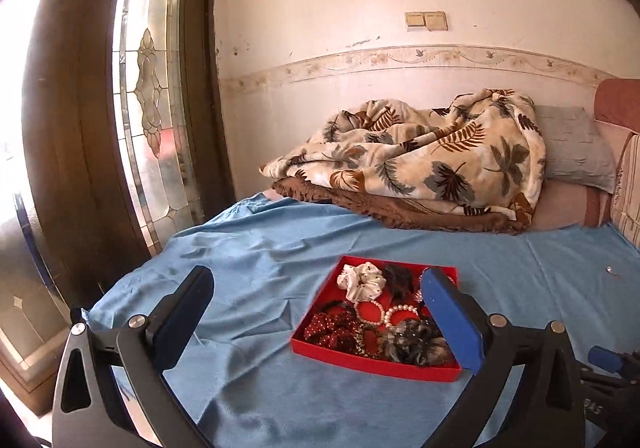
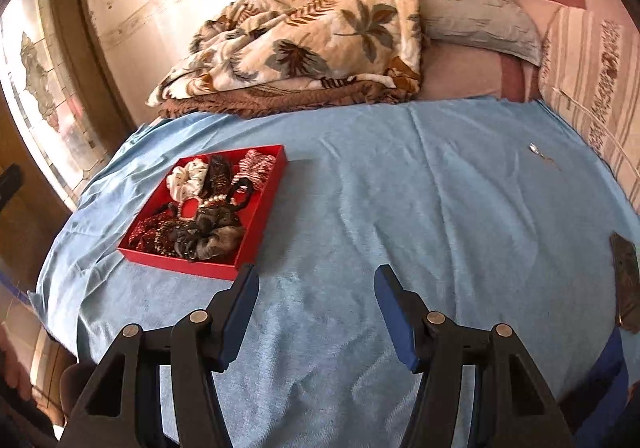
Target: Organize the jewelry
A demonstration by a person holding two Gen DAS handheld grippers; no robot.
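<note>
Both units empty: left gripper [image 1: 316, 312] spread wide, red tray [image 1: 372, 365] of jewelry just ahead; right gripper [image 2: 316, 314] released. Small silver piece [image 2: 534, 148] far ahead-right: pinch gently.

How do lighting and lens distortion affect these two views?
Left wrist view: the glass door is blown out by daylight and the wall border bows. Right wrist view: warm cast, blue sheet bulges, dark corners; red tray stays sharp.

Red tray [image 1: 320, 346], blue sheet [image 1: 256, 248], cream leaf-print blanket [image 1: 420, 152], white dotted scrunchie [image 1: 360, 280].
</note>
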